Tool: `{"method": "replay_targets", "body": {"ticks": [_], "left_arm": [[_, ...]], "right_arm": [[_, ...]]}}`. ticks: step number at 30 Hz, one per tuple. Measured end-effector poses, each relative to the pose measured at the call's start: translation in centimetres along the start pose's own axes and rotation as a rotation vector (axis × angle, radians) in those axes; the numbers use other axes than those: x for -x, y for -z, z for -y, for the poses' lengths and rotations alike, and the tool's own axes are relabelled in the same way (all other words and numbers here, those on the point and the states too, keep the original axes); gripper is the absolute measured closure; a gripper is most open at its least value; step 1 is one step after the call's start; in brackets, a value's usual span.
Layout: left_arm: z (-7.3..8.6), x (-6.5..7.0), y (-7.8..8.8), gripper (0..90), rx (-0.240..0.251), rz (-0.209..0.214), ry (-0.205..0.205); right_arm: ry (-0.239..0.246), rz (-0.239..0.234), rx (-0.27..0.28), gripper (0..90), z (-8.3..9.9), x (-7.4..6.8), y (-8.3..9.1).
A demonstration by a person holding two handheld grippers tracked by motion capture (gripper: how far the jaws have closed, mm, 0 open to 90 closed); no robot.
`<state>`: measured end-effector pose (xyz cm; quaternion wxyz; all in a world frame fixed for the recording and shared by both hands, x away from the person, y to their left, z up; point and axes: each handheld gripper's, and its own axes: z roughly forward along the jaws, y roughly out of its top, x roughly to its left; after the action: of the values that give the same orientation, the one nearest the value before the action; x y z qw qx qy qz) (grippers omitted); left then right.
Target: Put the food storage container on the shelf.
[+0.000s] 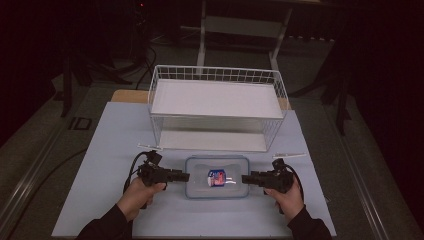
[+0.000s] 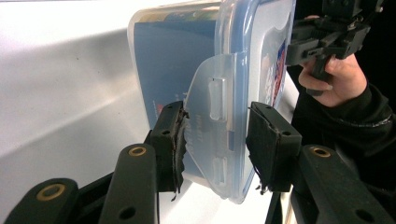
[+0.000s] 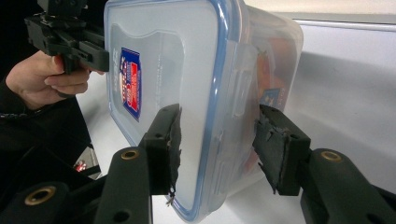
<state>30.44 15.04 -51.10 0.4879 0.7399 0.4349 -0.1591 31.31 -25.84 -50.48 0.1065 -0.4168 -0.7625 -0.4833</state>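
A clear plastic container (image 1: 200, 167) with a blue-rimmed lid and a red and blue label lies flat on the pale blue table, between my two grippers. In the left gripper view my left gripper (image 2: 215, 135) is shut on the container's (image 2: 177, 60) end: one pad presses the flared latch flap (image 2: 205, 102), the other the lid's rim. My right gripper (image 3: 215, 135) holds the opposite end of the container (image 3: 187, 60), one pad on the lid and the other against the side wall. From above, the left gripper (image 1: 185, 176) and right gripper (image 1: 246, 179) point level at each other.
A white wire basket (image 1: 217, 75) with a white floor stands behind the container at the back of the table. Two thin white sticks (image 1: 150, 146) (image 1: 289, 155) lie near its front corners. The person's hands (image 1: 140, 192) come in from the front edge.
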Motion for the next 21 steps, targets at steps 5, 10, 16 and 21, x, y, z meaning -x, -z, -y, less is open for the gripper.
{"method": "replay_targets", "body": {"ticks": [5, 10, 16, 21], "left_arm": [[-0.3, 0.8, 0.3, 57.2, 0.021, -0.019, -0.023], [-0.9, 1.8, 1.1, 57.3, 0.041, -0.015, -0.049], [-2.3, 3.5, 2.4, 57.2, 0.082, -0.021, -0.095], [-3.8, 4.9, 3.8, 57.2, 0.123, -0.031, -0.126]], "right_arm": [[0.009, 0.011, 0.013, 51.9, 0.0, -0.4, 0.2], [0.024, 0.010, 0.047, 52.3, -0.8, -1.4, 1.2], [0.055, 0.012, 0.097, 52.4, -2.1, -2.8, 2.4], [0.071, 0.015, 0.121, 52.4, -3.2, -3.9, 3.2]]}}
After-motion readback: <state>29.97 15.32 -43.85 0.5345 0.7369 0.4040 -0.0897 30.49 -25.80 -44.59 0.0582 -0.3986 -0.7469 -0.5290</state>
